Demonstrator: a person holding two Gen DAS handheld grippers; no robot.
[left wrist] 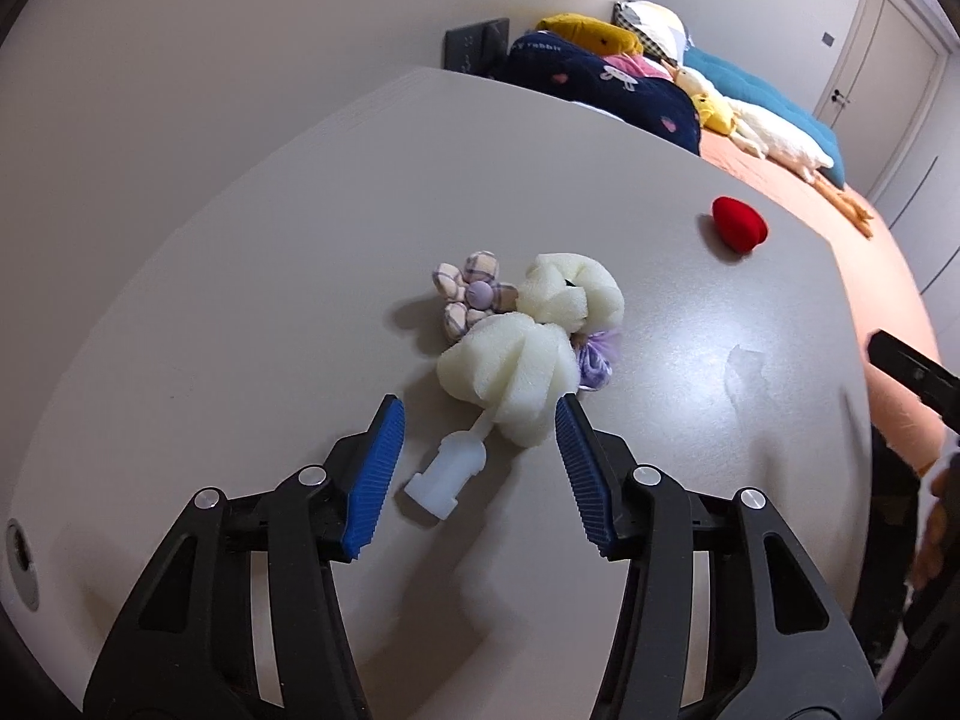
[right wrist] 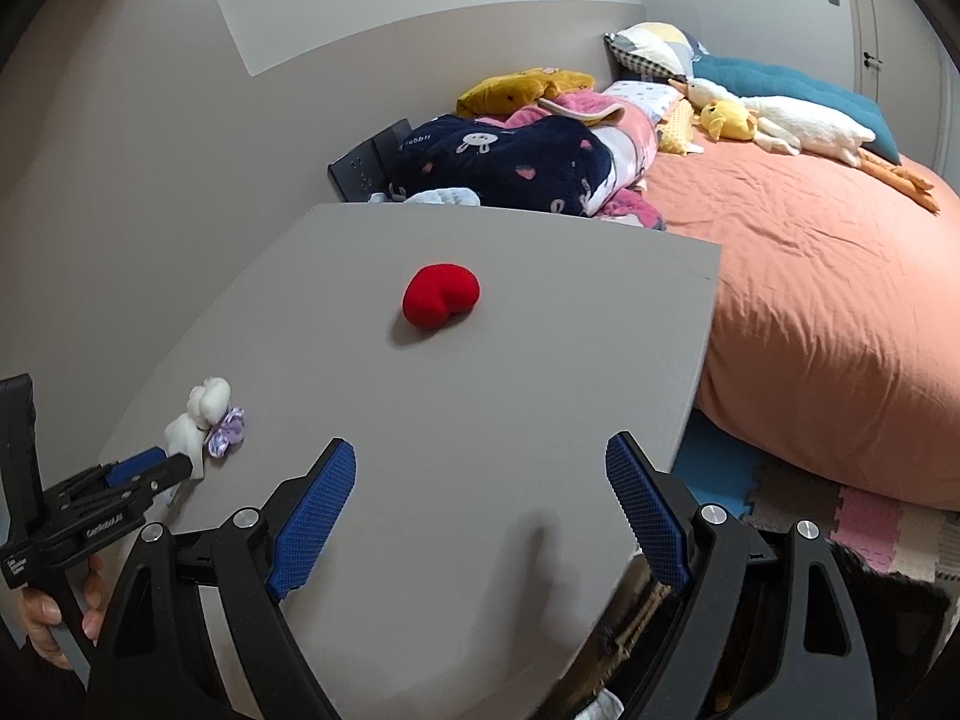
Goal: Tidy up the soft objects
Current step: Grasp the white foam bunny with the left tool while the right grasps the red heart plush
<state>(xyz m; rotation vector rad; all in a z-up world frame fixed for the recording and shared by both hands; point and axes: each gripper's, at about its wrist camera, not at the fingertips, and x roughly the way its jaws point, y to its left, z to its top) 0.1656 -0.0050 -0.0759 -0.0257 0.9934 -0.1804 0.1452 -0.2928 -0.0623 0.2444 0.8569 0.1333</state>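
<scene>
A cream sponge brush (left wrist: 516, 354) with a white plastic handle (left wrist: 447, 471) lies on the grey table (left wrist: 240, 276), piled with a plaid fabric flower (left wrist: 471, 294) and a purple fabric piece (left wrist: 594, 357). My left gripper (left wrist: 477, 420) is open, its blue pads on either side of the handle and the sponge's near end, touching nothing. A red plush heart (right wrist: 441, 294) sits further out on the table, also seen as the red heart (left wrist: 739, 223). My right gripper (right wrist: 480, 468) hangs open over the table's near part, well short of the heart, holding nothing.
A bed with an orange sheet (right wrist: 828, 276) borders the table's right side. A navy blanket (right wrist: 510, 162), pillows and a white plush goose (right wrist: 798, 120) lie on it. Foam floor mats (right wrist: 870, 516) show below. A wall rises behind the table.
</scene>
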